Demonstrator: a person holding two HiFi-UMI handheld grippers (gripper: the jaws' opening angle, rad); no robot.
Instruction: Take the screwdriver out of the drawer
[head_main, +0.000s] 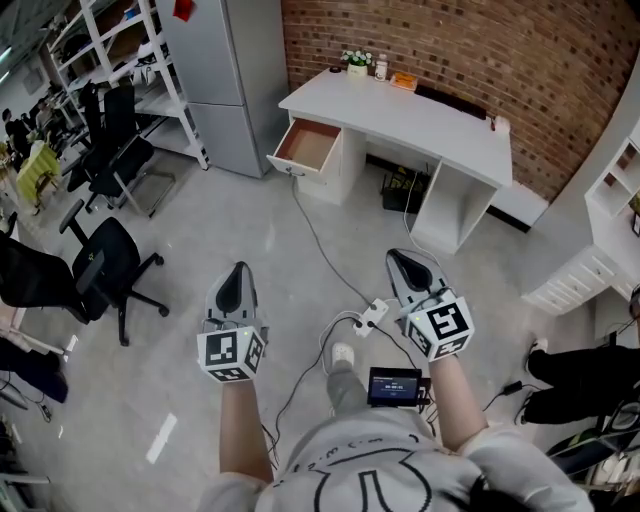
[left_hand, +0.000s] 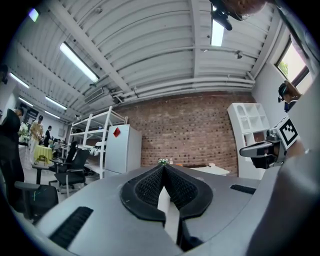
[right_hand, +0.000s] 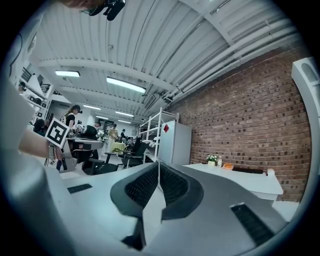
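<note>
**Drawer's contents too small to tell**

In the head view the open drawer (head_main: 308, 147) of the white desk (head_main: 430, 125) shows a brown inside, but whether anything lies in it is too small to tell. The small things (head_main: 378, 68) at the desk's back edge read only as a leafy tuft, a bottle shape and an orange patch. The person's torso (head_main: 370, 470) is cut off by the bottom edge, a black chair (head_main: 30, 275) by the left edge, and a white shelf unit (head_main: 615, 195) by the right edge. The print on the screen (head_main: 394, 385) at the waist is too small to read. In the left gripper view, the left gripper (left_hand: 164, 167) hides most of the desk behind its grey body, and the distant people (left_hand: 37, 131) are too small to make out.
</note>
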